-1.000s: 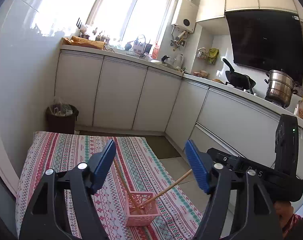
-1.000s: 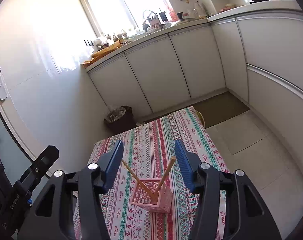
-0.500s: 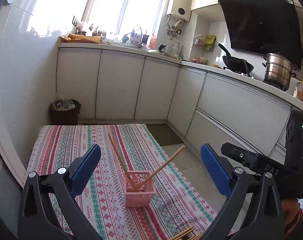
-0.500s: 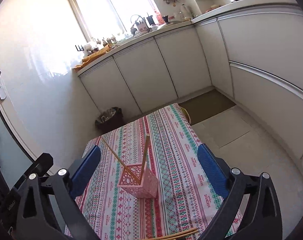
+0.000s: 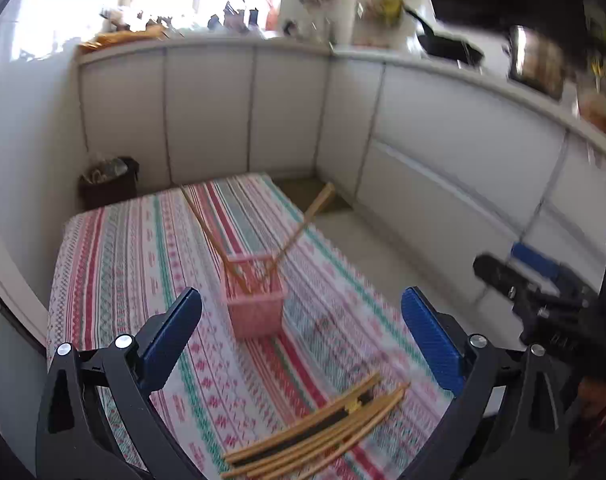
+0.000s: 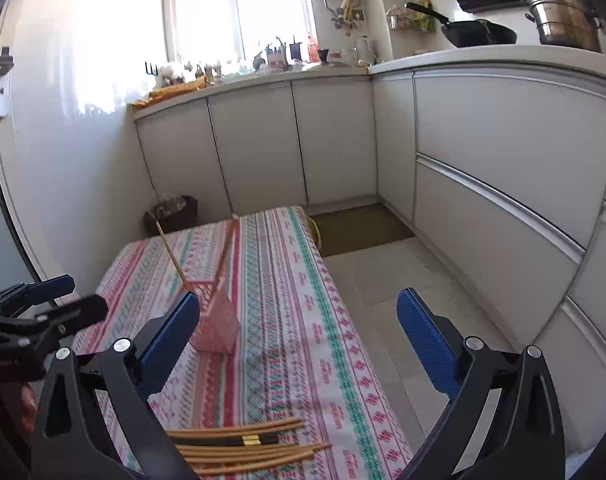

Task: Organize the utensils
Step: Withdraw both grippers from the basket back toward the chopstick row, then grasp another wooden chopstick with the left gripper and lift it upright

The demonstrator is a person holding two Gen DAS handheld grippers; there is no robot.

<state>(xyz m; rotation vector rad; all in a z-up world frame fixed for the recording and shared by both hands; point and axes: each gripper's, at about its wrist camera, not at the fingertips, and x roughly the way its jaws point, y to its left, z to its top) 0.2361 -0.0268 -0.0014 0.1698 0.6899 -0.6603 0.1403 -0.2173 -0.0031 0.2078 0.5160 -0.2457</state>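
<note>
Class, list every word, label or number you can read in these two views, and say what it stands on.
No text is readable.
Small lettering along the tablecloth stripes: too small to read.
Pale lettering on the body of the left gripper: blurred.

Left-wrist view motion-blurred; chopstick pile (image 5: pixel 323 436) cut off by the frame's bottom edge.

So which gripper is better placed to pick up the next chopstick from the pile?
Probably the left gripper: in its own view the chopstick pile lies right between its open fingers. The right gripper, also open, sees the pile low and off to its left, so either could manage.
</note>
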